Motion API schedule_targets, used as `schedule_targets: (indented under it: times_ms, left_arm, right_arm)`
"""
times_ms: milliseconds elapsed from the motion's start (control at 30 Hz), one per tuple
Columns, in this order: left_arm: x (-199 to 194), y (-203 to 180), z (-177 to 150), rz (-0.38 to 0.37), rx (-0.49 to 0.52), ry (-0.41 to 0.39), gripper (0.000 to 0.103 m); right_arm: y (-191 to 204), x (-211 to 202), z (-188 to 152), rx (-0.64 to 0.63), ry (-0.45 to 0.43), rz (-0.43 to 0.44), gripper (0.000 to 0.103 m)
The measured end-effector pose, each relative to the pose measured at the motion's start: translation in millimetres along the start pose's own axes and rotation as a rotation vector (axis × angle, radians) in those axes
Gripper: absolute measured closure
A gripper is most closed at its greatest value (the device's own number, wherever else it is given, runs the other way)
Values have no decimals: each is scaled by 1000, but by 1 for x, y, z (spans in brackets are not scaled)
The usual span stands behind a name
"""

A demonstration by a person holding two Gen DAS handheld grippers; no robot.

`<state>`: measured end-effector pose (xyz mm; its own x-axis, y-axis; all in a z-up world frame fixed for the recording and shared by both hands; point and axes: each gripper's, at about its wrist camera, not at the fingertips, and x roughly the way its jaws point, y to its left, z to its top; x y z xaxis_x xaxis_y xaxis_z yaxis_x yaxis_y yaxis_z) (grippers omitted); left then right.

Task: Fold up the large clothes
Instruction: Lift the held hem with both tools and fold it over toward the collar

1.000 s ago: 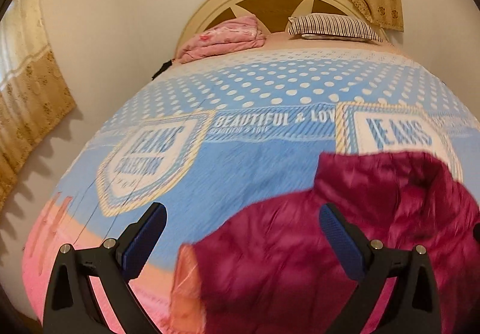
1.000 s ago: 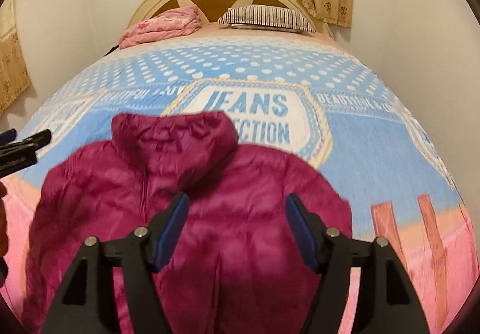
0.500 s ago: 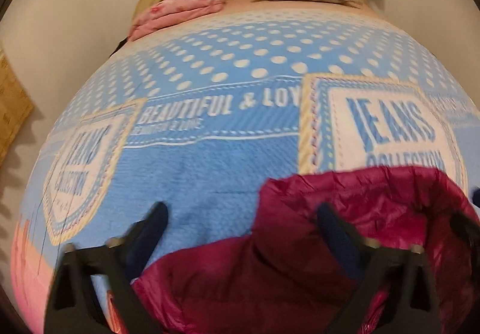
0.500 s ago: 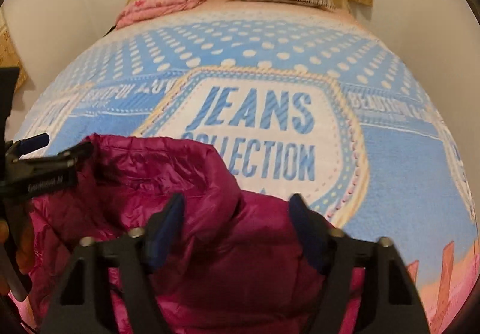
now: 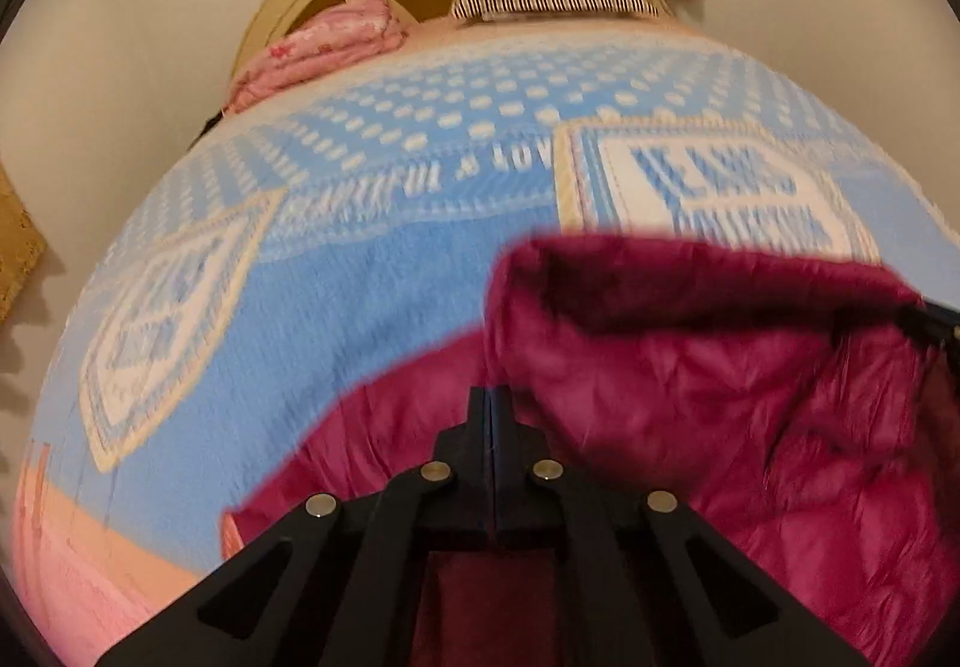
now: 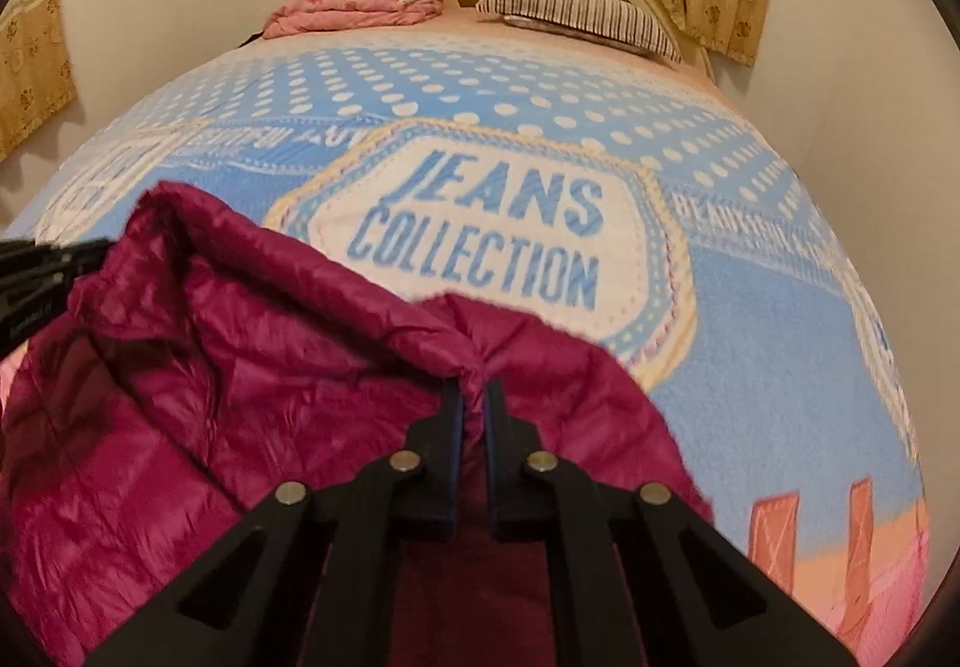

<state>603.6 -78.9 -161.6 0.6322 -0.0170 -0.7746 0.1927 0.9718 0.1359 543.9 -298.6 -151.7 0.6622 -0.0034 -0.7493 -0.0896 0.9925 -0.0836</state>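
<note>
The magenta quilted puffer jacket with a hood [image 6: 240, 397] lies near the foot of the bed on the blue printed fleece blanket [image 6: 750, 319]. The right gripper [image 6: 474, 397] pinches a gather of fabric beside the hood; the left gripper [image 5: 491, 403] is pressed together at the hood's other side, seemingly on cloth. The shell looks light, puffy and slick, so seams or hems probably hold best.

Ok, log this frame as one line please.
stage: grasp for fold | left claw: shut on magenta puffer jacket | right claw: shut on jacket hood edge | surface: blue bedspread
</note>
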Motion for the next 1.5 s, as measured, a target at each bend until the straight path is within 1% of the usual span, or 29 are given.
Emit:
schedule_targets:
  times_ms: [33,100,133,233,333,433,500,533,567,600,633,667,700,767,833,900,933,967,1000,1033,1100,1167,1233,1333,1400,1467,1500]
  left_arm:
    - [0,1,-2,-2,-7,-2,103]
    - [-3,3,-3,41,-33,-30,103]
    - [-7,6,1,42,-53,-41,102]
    - [-17,17,16,12,-110,-55,102]
    - [-26,25,29,-10,-160,-96,102]
    - [-23,25,37,-41,-184,-84,101]
    - [-18,23,38,-82,-197,-70,100]
    - [-16,21,37,-107,-204,-63,97]
    - [-14,19,37,-122,-208,-60,86]
    - [-13,18,36,-121,-209,-60,76]
    - [-13,15,36,-128,-210,-63,47]
    - [-13,14,35,-138,-217,-71,30]
    - [-13,12,35,-138,-223,-84,28]
    - [-5,6,37,-140,-203,-48,23]
    - [7,2,38,-131,-171,-7,23]
    - [17,-2,37,-75,-130,17,23]
    - [18,-1,35,-74,-119,7,29]
    - [17,0,34,-83,-119,-7,55]
    - [16,1,33,-96,-108,-3,72]
    - [16,2,31,-94,-100,9,92]
    - [11,5,27,-88,-105,-8,94]
    - [-4,9,16,-77,-104,-64,95]
    - [-11,10,6,-57,-95,-96,95]
    - [-4,11,-15,-35,-99,-100,95]
    - [10,8,-28,-44,-97,-73,95]
    - [16,4,-34,-41,-91,-74,95]
    - [17,1,-35,-34,-73,-74,95]
  right_arm:
    - [0,3,-4,0,9,-4,96]
    - [-2,7,-7,-3,14,-12,96]
    - [-3,7,-7,2,13,-10,96]
    - [-5,6,-3,3,4,-10,96]
    - [-3,6,0,-6,-6,-13,96]
    - [-3,7,-1,-8,-9,-12,96]
    - [-4,8,-2,-7,-9,-8,96]
    - [-4,9,-3,-9,-7,-8,96]
    - [-4,9,-3,-12,-7,-6,96]
    - [-4,9,-4,-14,-9,-5,96]
    - [-4,9,-4,-15,-11,-4,95]
    - [-4,9,-4,-16,-13,-2,95]
    - [-4,9,-4,-17,-14,-2,95]
    - [-4,9,-4,-16,-18,0,95]
    - [-4,10,-4,-18,-17,0,95]
    - [-5,11,-4,-20,-16,-2,95]
    - [-5,11,-4,-18,-16,-3,95]
    - [-6,11,-3,-16,-16,-2,95]
    - [-7,10,-3,-13,-17,-1,95]
    - [-7,9,-3,-14,-20,-1,95]
    - [-8,7,-4,-21,-30,-5,96]
    - [-8,3,-5,-28,-42,-13,96]
    - [-8,1,-8,-35,-50,-22,96]
    - [-7,6,-14,-49,-44,-40,96]
    - [-6,13,-18,-59,-30,-57,96]
    - [-5,24,-24,-70,4,-72,96]
    - [-5,26,-26,-72,12,-77,96]
